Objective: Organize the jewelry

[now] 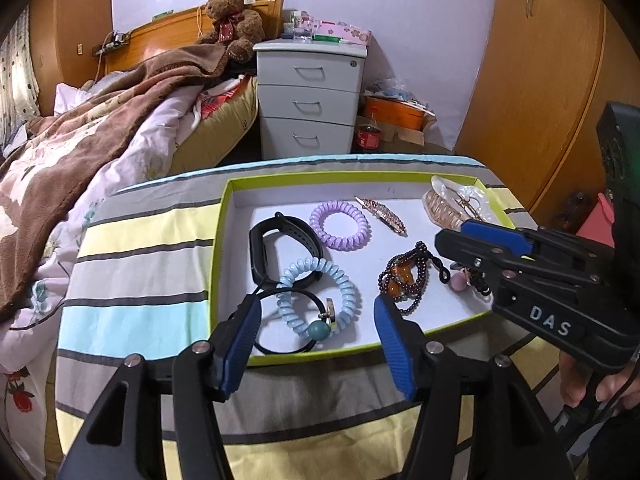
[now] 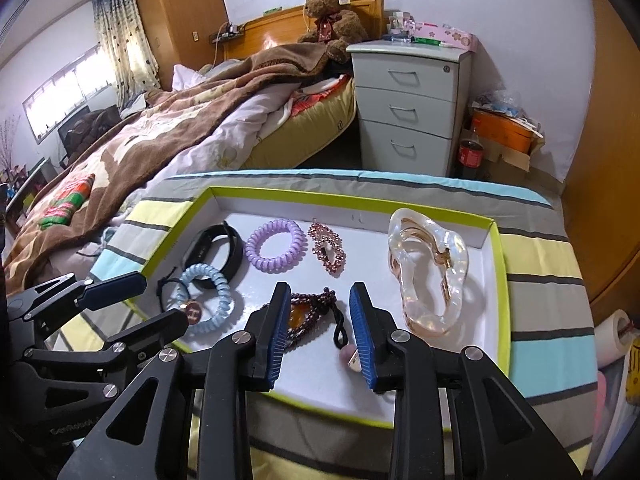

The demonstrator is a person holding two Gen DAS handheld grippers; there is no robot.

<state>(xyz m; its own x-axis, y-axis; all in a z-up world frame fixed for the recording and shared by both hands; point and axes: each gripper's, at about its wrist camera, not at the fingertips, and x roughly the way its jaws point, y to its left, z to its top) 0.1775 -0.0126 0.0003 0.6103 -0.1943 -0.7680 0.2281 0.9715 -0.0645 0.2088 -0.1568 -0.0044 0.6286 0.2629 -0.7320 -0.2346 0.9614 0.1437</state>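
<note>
Both released above the green-rimmed tray (image 2: 498, 264) on the striped tabletop (image 2: 544, 292): left hand-held gripper (image 1: 316, 320) astride the blue coil hair tie (image 1: 316, 284) at six o'clock, right hand-held gripper (image 2: 320, 312) bracketing the dark bead bracelet (image 2: 308, 312), touching nothing.

Glossy plastic coil ties (image 1: 339, 225); cardboard tray (image 1: 222, 216); matt striped cloth (image 1: 140, 280).
</note>
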